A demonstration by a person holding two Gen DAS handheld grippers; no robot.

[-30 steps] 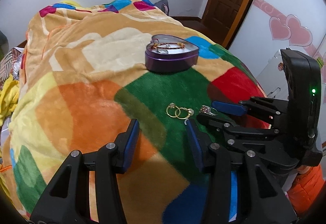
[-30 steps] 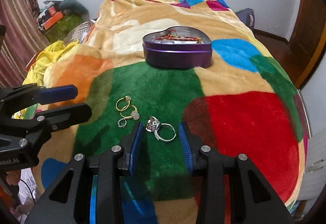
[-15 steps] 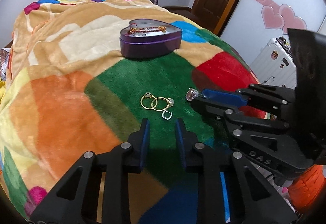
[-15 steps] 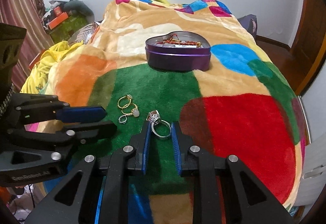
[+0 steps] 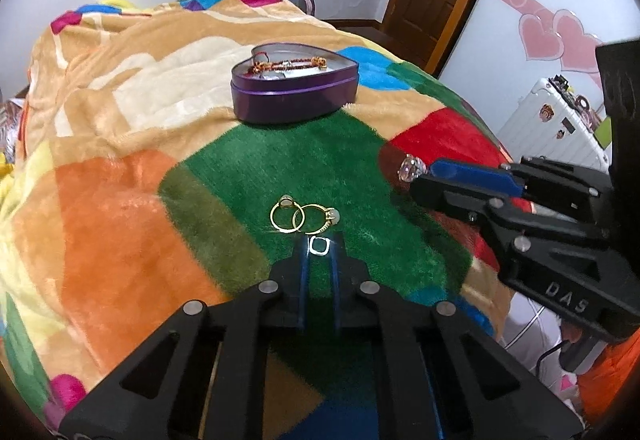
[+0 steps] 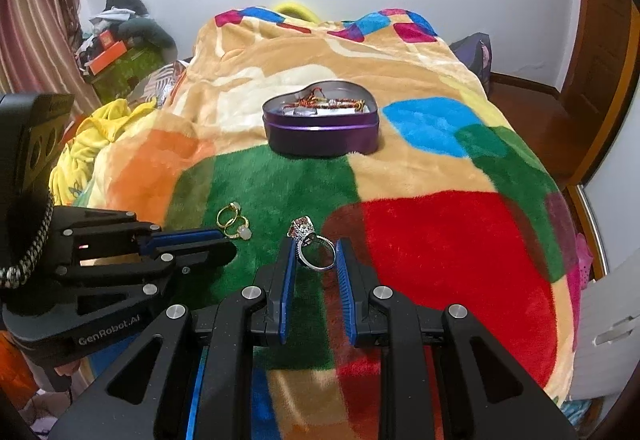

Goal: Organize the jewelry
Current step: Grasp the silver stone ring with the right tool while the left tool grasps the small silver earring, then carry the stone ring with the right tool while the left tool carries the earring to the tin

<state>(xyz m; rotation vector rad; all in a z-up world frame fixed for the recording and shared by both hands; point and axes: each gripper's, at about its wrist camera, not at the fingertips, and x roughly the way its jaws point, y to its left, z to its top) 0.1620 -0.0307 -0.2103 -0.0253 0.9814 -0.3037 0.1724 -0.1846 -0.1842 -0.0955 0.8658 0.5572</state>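
The right gripper [image 6: 316, 254] pinches the silver gemstone ring [image 6: 311, 246] at lower centre. The left gripper [image 5: 319, 245] is closed on the small silver hoop [image 5: 319, 245] — just below two gold rings [image 5: 302, 218]. The heart tin [image 5: 294, 88] sits upper centre on the blanket [image 5: 120, 200].

Purple heart-shaped tin [image 6: 321, 134] sits open on the blanket's tan patch, far side of the green patch, holding a red-and-gold braided bracelet [image 6: 320, 100] laid across some silvery pieces. Two gold rings [image 5: 298, 218] with pale stones lie flat and overlapping on the green patch; just in front of them a small squarish silver ring [image 5: 319, 245] sits between the left gripper [image 5: 319, 260] fingertips. A silver ring with a big faceted stone [image 6: 312, 244] stands on edge, stone up and to the left, its band between the right gripper [image 6: 316, 260] fingertips.
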